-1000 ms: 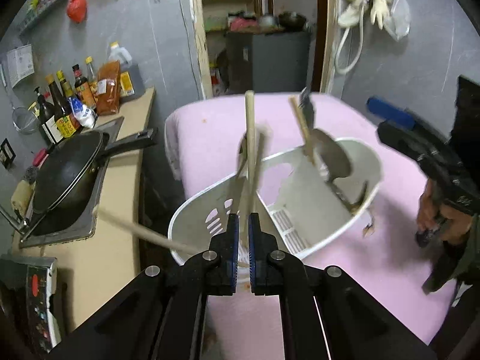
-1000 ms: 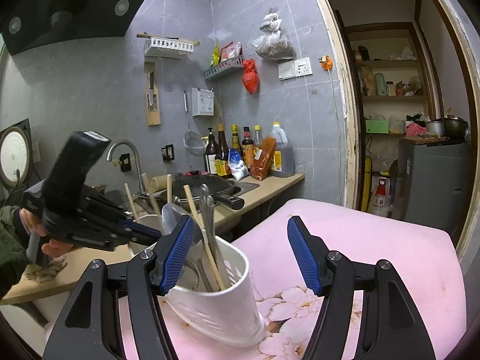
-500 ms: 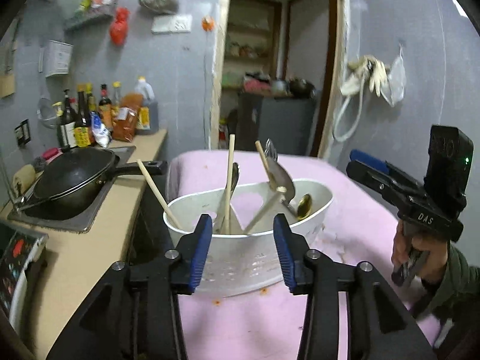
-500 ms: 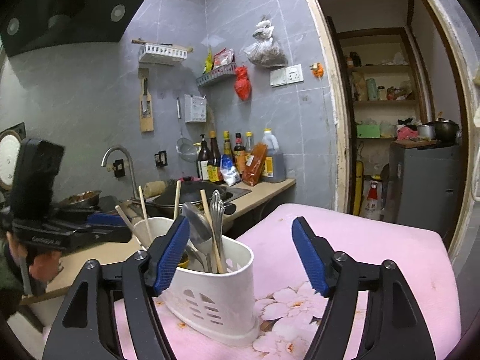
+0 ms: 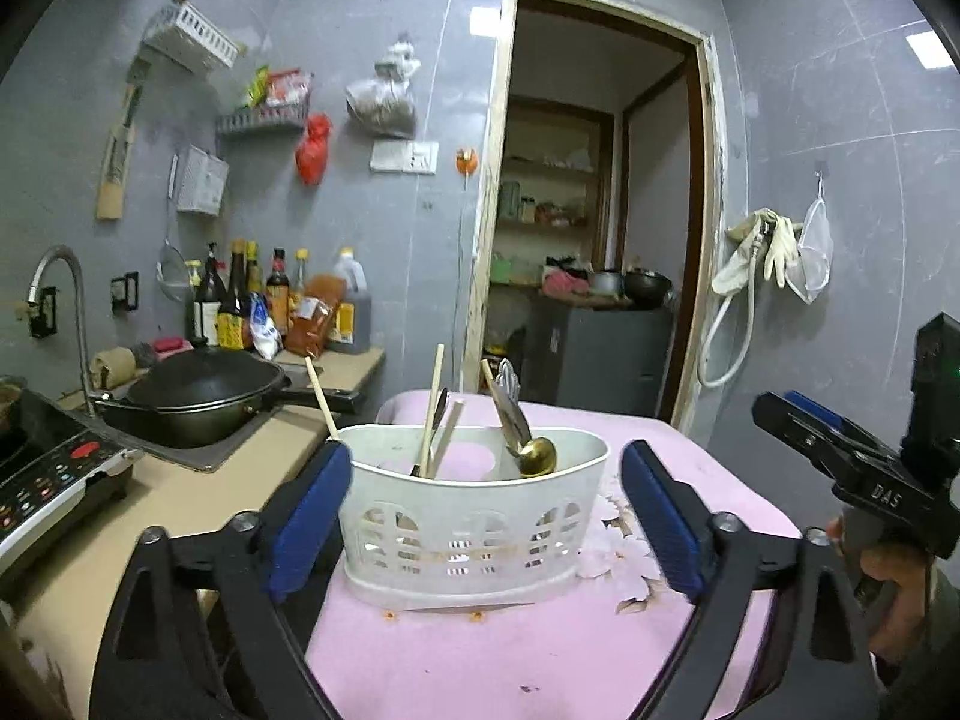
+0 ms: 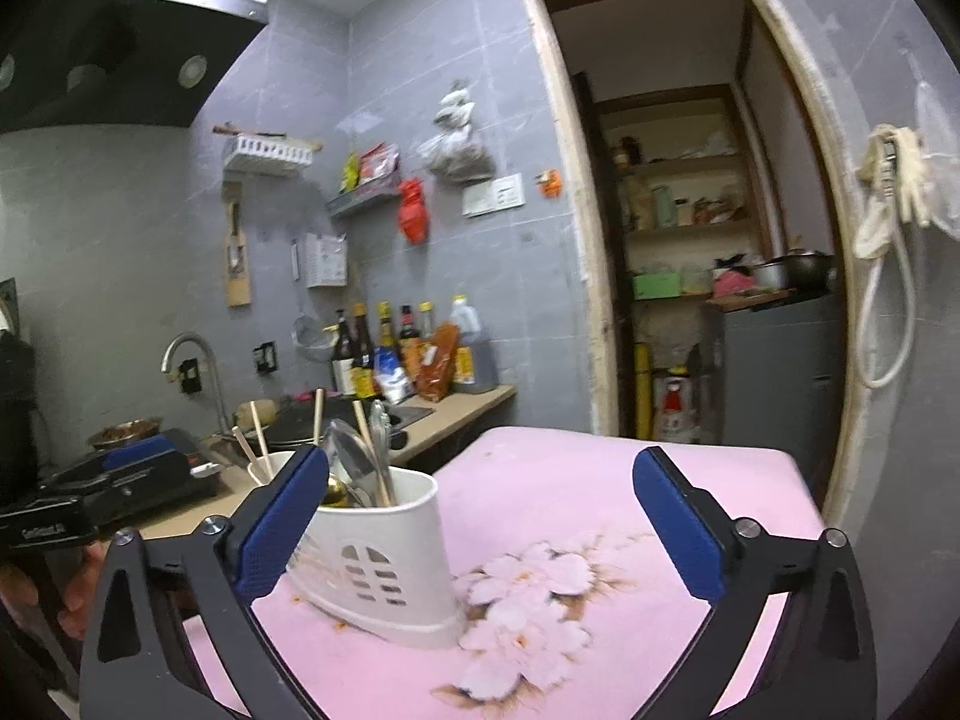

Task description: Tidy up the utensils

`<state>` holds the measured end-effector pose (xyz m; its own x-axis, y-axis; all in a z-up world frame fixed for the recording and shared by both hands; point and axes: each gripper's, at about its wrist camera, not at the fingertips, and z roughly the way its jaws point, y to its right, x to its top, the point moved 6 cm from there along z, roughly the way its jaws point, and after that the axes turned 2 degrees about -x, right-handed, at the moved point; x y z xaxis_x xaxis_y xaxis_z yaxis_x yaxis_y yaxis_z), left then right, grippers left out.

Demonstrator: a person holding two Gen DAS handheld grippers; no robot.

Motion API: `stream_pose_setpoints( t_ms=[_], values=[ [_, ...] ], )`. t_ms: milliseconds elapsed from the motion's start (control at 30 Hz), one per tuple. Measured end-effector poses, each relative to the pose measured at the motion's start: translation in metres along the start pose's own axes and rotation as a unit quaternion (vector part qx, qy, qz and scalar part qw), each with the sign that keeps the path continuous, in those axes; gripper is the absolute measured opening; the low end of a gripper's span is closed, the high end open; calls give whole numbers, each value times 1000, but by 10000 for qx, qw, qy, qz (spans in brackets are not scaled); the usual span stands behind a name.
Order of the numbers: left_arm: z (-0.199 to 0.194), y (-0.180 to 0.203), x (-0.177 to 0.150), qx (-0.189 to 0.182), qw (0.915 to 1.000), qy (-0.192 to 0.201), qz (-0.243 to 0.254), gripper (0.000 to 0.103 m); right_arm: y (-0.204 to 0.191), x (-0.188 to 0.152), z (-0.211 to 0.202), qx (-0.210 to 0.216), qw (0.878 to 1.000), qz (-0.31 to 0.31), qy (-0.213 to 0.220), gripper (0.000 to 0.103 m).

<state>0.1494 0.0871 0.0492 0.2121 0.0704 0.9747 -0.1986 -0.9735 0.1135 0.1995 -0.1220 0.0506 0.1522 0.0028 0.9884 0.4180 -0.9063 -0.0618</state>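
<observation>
Left wrist: caddy (image 5: 474, 516) upright on pink cloth (image 5: 540, 660), near the edge toward the counter (image 5: 180, 498). Chopsticks (image 5: 432, 408) in its left part, spoons (image 5: 528, 450) at right, handles leaning loosely.

Left gripper (image 5: 486, 516) spread wide, jaws just been opening; caddy shows between them but stands further off, pads clear of it, nothing held. Right gripper (image 6: 474, 534) likewise spread, jaws just been opening, empty; caddy (image 6: 384, 546) just behind its left pad (image 6: 282, 528), no contact visible.

Handling, as judgement:
- Caddy: thin slotted plastic, light, probably flexes under squeeze. Top-heavy with long handles; tips easily if nudged high. Best held low on end walls or rim, not the slotted face.
- Chopsticks: light, stiff, wood, decent grip. Pinch mid-shaft, above rim.
- Spoons: metal, smooth, likely slippery, heavier at bowl end. Pinch on handle.
- Cloth soft, may let caddy slide or rock.

Around: wok (image 5: 198, 396) with handle pointing toward caddy, hob (image 5: 54, 474), bottles (image 5: 270, 306) on counter. Doorway (image 5: 594, 228) behind. All apart from caddy. Main obstruction: crossed handles inside caddy, plus the other gripper close by on each side.
</observation>
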Motion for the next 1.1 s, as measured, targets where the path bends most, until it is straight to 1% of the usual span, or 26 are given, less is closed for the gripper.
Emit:
stream_pose_setpoints(
  t_ms=[33,167,333,500,667,833,1100],
  values=[
    [-4,2,-1,49,10000,62,7,97,2,-2,-8,-94,10000,10,9,103],
    [-17,10,-6,216,9996,154,8,98,8,-9,-37,-422,9991,29,37,103],
    [-28,14,-15,451,9989,119,-43,98,13,-22,-68,-763,9971,66,-18,103],
    [-38,18,-30,619,9980,56,-98,98,13,-32,-89,-1034,9946,12,3,103],
    [-39,20,-40,737,9973,-5,-15,98,14,-41,-100,-1170,9931,-96,31,103],
    [-38,21,-46,724,9974,-39,-13,98,14,-43,-99,-1136,9935,-94,-25,103],
    [-38,21,-48,709,9975,-72,33,98,13,-45,-98,-1105,9938,-77,-60,103]
  ],
)
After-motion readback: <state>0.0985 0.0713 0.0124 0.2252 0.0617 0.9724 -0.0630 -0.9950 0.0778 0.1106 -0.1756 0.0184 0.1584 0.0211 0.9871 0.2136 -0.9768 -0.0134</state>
